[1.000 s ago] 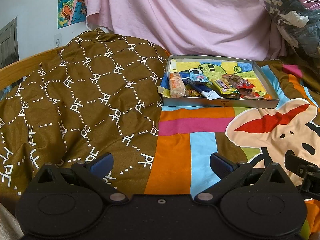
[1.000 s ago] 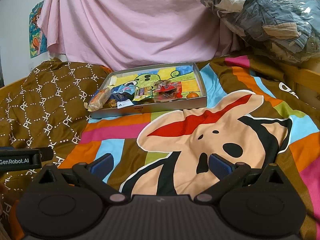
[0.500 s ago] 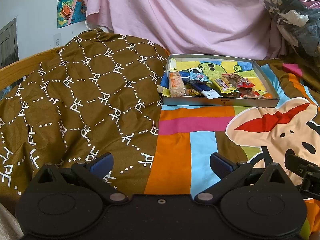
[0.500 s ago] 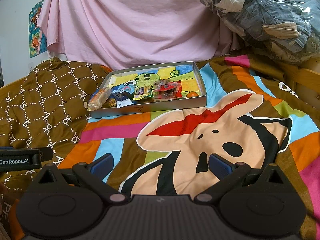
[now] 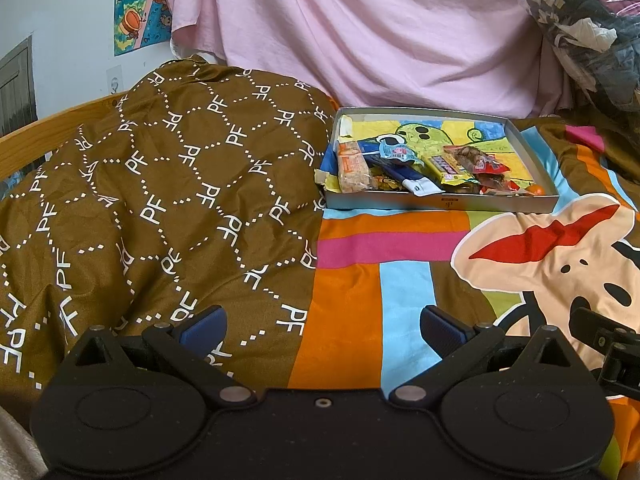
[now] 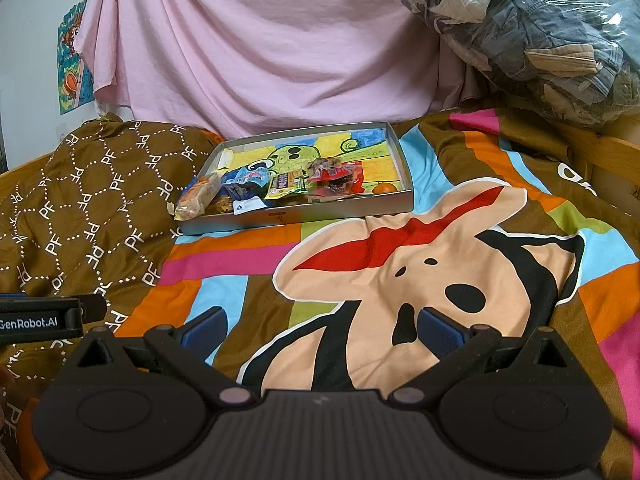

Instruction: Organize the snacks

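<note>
A shallow grey tray [image 5: 440,203] [image 6: 296,217] with a cartoon-printed floor lies far ahead on the bed. Several snack packs crowd its near edge: an orange cracker pack [image 5: 352,166] [image 6: 198,200] at the left corner, a blue pack [image 5: 396,152] [image 6: 250,178], a yellow pack [image 5: 448,168] [image 6: 286,186], red packs [image 5: 486,168] [image 6: 336,178] and a small orange ball [image 5: 535,190] [image 6: 385,188]. My left gripper [image 5: 322,326] hovers open and empty over the bedcover, well short of the tray. My right gripper [image 6: 322,328] is likewise open and empty.
A brown quilt with white PF lettering [image 5: 160,184] [image 6: 92,200] bulges left of the tray. The colourful bedcover [image 6: 400,264] spreads ahead. A pink sheet [image 6: 260,48] hangs behind; a plastic-wrapped clothes bundle [image 6: 540,36] sits at the back right, with a wooden bed rail [image 6: 600,160] beside it.
</note>
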A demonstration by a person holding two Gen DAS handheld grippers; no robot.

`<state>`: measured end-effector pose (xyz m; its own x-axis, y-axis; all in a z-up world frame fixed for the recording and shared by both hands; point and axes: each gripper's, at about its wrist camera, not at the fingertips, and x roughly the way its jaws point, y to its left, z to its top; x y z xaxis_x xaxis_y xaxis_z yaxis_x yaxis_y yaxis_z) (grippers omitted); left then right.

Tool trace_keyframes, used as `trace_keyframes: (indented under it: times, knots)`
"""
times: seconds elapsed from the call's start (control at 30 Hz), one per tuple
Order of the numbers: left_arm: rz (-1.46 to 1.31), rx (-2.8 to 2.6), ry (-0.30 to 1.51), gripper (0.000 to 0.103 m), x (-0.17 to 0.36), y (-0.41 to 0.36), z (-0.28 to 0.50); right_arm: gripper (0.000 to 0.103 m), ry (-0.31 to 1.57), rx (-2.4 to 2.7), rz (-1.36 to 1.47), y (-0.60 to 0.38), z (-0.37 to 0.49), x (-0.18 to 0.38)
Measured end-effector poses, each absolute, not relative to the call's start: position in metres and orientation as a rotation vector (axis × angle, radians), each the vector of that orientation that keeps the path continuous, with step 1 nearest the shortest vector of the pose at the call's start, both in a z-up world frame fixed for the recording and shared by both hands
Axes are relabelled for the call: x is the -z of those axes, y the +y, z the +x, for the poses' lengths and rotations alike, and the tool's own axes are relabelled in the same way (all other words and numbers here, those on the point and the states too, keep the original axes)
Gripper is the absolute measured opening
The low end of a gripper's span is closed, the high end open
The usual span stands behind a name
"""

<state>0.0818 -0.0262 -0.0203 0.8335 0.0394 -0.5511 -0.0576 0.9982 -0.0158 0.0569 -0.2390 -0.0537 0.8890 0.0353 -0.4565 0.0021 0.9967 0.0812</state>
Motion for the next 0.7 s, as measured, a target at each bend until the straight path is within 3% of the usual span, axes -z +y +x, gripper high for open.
trace_keyframes:
  times: [0.7]
  knots:
    - [-0.015,-0.033,0.583,0.102,0.0200,-0.0290,0.0794,0.103,0.477,-0.017,0.080,-0.2384,0.0569,0.0528]
